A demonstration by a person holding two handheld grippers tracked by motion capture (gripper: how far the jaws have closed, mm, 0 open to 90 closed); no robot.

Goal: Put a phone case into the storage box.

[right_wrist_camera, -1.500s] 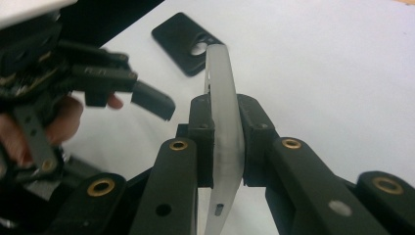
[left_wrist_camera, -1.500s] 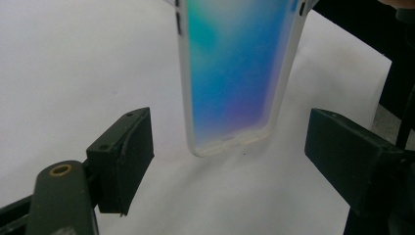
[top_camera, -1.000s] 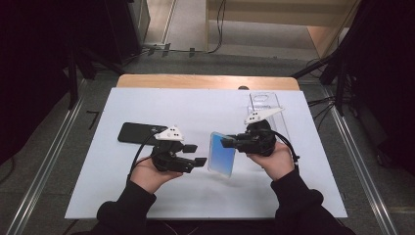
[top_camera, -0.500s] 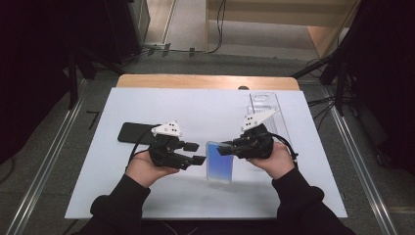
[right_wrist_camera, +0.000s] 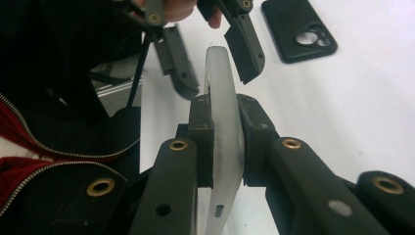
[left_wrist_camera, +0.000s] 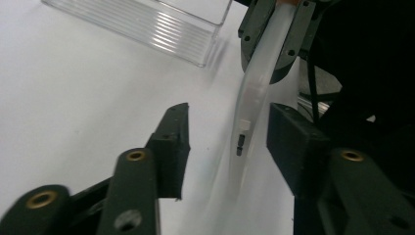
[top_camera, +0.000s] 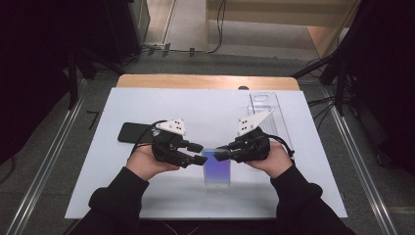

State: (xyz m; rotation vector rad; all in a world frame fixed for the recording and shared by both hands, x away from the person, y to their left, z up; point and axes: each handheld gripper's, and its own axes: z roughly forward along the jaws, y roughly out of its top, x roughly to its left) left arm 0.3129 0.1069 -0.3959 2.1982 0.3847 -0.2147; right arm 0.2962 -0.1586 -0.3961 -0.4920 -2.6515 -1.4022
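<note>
Above the near middle of the white table (top_camera: pixel 147 107), the right gripper (top_camera: pixel 221 153) stood clamped on a translucent phone case (top_camera: pixel 217 169); the left gripper (top_camera: pixel 195 154), jaws closing around its far edge without touching, risked twisting the flexible case loose.

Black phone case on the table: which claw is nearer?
Left. The left claw sits just right of the black phone case; the right claw is farther right, clamping the clear case.
</note>
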